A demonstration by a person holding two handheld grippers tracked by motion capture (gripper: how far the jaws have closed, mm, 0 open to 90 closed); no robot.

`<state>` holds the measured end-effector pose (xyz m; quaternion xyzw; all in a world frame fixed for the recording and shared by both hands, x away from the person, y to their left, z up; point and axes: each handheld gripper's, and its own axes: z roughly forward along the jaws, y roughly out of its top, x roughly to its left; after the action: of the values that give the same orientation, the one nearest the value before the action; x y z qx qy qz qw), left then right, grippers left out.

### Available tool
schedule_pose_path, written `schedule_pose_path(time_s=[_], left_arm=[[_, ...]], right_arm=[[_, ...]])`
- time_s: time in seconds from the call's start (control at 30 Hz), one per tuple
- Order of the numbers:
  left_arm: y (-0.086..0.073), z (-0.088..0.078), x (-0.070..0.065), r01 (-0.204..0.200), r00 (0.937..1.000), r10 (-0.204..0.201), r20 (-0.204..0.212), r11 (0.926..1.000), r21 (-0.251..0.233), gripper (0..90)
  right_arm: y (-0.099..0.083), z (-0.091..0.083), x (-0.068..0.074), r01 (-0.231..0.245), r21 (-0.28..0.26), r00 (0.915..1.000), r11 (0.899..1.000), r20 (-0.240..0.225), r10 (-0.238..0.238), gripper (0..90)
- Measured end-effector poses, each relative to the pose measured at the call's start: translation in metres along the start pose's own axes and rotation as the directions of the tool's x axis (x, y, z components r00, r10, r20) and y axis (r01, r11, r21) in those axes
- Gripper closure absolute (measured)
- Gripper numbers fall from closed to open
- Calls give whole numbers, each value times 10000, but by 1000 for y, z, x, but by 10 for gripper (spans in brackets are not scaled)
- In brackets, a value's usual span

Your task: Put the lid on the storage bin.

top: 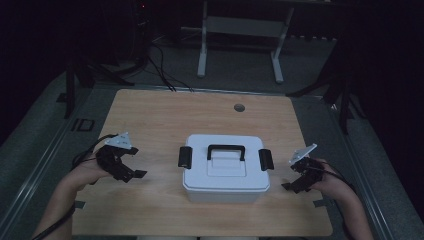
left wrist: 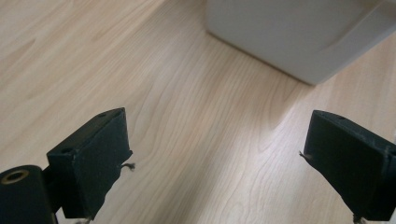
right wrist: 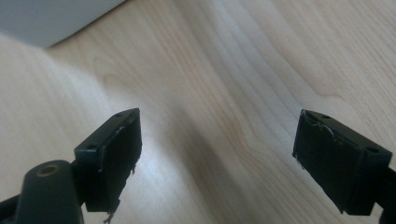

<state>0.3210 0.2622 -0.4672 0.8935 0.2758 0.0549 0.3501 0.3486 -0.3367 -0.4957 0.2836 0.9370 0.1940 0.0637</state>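
- The white box [top: 226, 170] is sitting near the middle of the worktop [top: 150, 115], slightly toward my side, so both arms are reaching it equally well.
- Its lid is lying closed, the black handle [top: 226, 150] is folded on top, and a black latch [top: 185, 157] is sitting on the left end with another latch [top: 266, 159] on the right end; I judge these two are keeping the lid locked.
- I am holding the left tongs [top: 131, 170] just beside the left end of the box, jaws spread wide and holding nothing, probably to come at the latch there.
- I am keeping the right tongs [top: 295, 181] in the mirrored place at the right end, also wide and free.
- In both gripper views a corner of the box is showing beyond the jaws, apart from them.
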Motion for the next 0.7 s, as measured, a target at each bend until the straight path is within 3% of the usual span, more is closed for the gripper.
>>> schedule_pose_path(time_s=[0.2,0.37,0.6,0.7], left_arm=[[-23,-1,4,409,9986,-420,-308,9985,-352,71],[-39,-1,7,700,9955,-738,-592,9955,-633,71],[-57,-4,9,1232,9856,-1346,-1026,9862,-1107,71],[-69,-3,9,1480,9754,-1657,-1455,9810,-1251,71]], right_arm=[[-8,4,-4,-607,-751,9965,9953,525,648,130],[-13,7,-5,-947,-1158,9922,9887,694,1032,129],[-22,10,-4,-1385,-1755,9824,9747,999,1576,122],[-28,13,-3,-1714,-2333,9720,9572,1182,2029,122]])
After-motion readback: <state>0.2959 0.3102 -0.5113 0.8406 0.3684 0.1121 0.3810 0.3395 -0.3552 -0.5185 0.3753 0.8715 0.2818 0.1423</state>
